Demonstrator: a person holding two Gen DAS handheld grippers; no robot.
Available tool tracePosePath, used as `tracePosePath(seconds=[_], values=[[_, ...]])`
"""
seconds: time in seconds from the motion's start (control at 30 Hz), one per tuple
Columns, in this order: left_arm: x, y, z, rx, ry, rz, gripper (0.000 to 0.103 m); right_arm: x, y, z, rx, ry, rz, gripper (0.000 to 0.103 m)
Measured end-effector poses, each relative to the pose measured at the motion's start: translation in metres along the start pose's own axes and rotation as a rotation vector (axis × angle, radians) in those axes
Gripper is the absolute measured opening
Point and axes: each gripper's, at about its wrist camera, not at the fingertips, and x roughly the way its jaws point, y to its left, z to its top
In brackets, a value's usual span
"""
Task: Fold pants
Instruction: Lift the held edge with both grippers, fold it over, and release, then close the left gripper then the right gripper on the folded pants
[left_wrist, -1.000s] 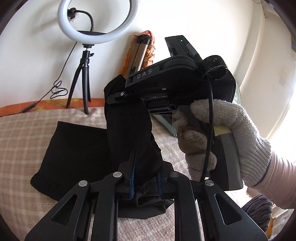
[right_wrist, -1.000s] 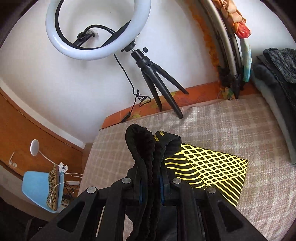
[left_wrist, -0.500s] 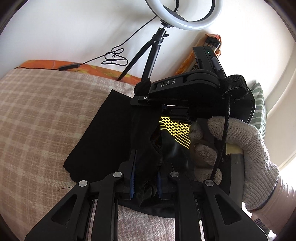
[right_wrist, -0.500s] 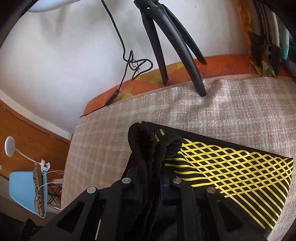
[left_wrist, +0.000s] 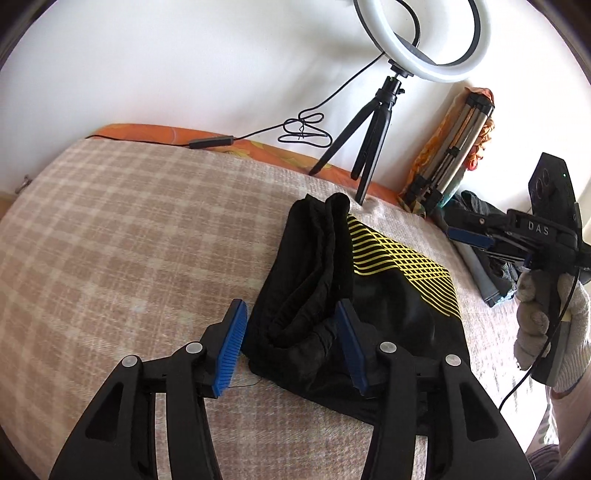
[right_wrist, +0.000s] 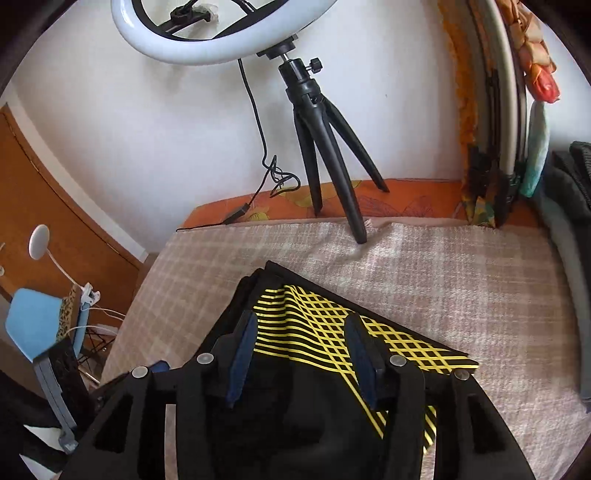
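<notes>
Black pants (left_wrist: 399, 295) with a yellow line pattern lie folded on the checked bedspread (left_wrist: 129, 240). A rumpled roll of black cloth (left_wrist: 314, 266) lies along their left edge. My left gripper (left_wrist: 291, 345) is open, its blue pads either side of that roll's near end, not holding it. My right gripper (left_wrist: 476, 236) is open, off to the right of the pants, held by a gloved hand (left_wrist: 546, 332). In the right wrist view my right gripper (right_wrist: 301, 356) is open above the pants (right_wrist: 332, 325), holding nothing.
A ring light on a black tripod (left_wrist: 365, 136) stands at the bed's far edge, its cable (left_wrist: 303, 129) trailing left. A folded metal tripod (left_wrist: 450, 158) and dark clothes (left_wrist: 491, 258) are at the right. A blue chair (right_wrist: 40, 325) stands beyond the bed's left side.
Both grippers have let go of the black cloth and opened. The cloth now lies on the pants. The right gripper has drawn away to the right.
</notes>
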Motion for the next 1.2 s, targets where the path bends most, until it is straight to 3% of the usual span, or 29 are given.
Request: tracePosePath(seconds=[0.07, 0.13, 0.17, 0.33, 0.4, 0.5, 0.6, 0.73, 0.83, 1.07, 1.2], values=[[-0.006, -0.005, -0.001, 0.038, -0.008, 0.001, 0.049, -0.015, -0.009, -0.015, -0.053, -0.003, -0.089, 0.052], [-0.005, -0.017, -0.002, 0.099, 0.004, -0.002, 0.055, -0.020, -0.022, -0.027, -0.061, 0.005, -0.154, 0.052], [-0.001, -0.025, -0.003, 0.140, 0.012, 0.001, 0.059, -0.020, -0.030, -0.030, -0.050, 0.013, -0.170, 0.052], [0.030, -0.047, -0.010, 0.250, 0.067, 0.128, 0.060, -0.003, -0.066, -0.032, 0.033, 0.048, -0.177, 0.053], [0.039, -0.038, -0.007, 0.227, 0.072, 0.204, 0.059, 0.005, -0.068, -0.032, 0.023, 0.060, -0.186, 0.053], [0.038, -0.008, 0.002, 0.089, 0.066, 0.228, 0.059, 0.017, -0.066, -0.034, -0.019, 0.096, -0.230, 0.053], [0.033, 0.001, 0.007, 0.100, 0.036, 0.284, 0.059, 0.025, -0.066, -0.037, -0.058, 0.118, -0.277, 0.053], [0.019, 0.002, 0.011, 0.091, 0.024, 0.264, 0.059, 0.014, -0.067, -0.036, -0.045, 0.098, -0.253, 0.053], [0.004, -0.001, 0.012, 0.050, 0.015, 0.190, 0.059, 0.004, -0.071, -0.040, 0.002, 0.089, -0.192, 0.053], [-0.004, -0.024, -0.001, 0.038, 0.090, 0.058, 0.062, -0.006, -0.080, -0.060, 0.116, 0.101, -0.061, 0.060], [0.017, -0.010, -0.002, -0.020, 0.135, 0.097, 0.064, 0.006, -0.083, -0.062, 0.167, 0.112, -0.029, 0.060]])
